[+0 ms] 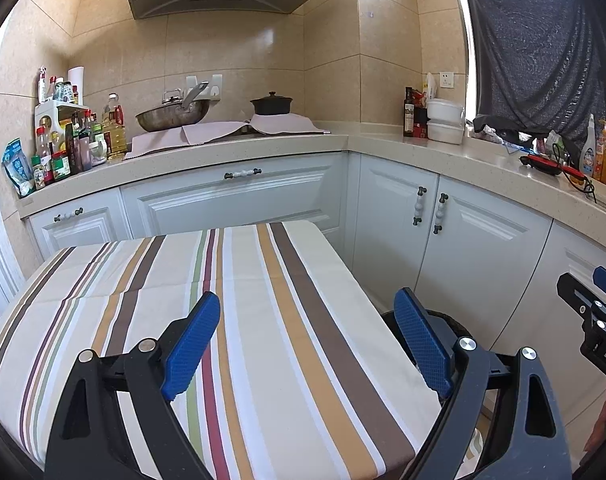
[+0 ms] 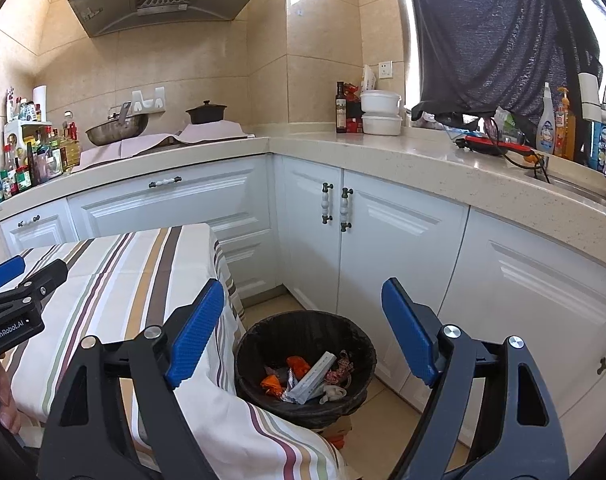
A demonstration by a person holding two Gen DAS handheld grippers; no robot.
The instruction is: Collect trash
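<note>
Low in the right wrist frame, a black-lined bin holds orange scraps and wrappers; both the left gripper and the right gripper gape wide, empty.

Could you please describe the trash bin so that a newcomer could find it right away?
Start at the table with the striped cloth. On the floor beside it, before the white cabinets, stands the trash bin. It is round, black-lined, and alone holds wrappers.
</note>
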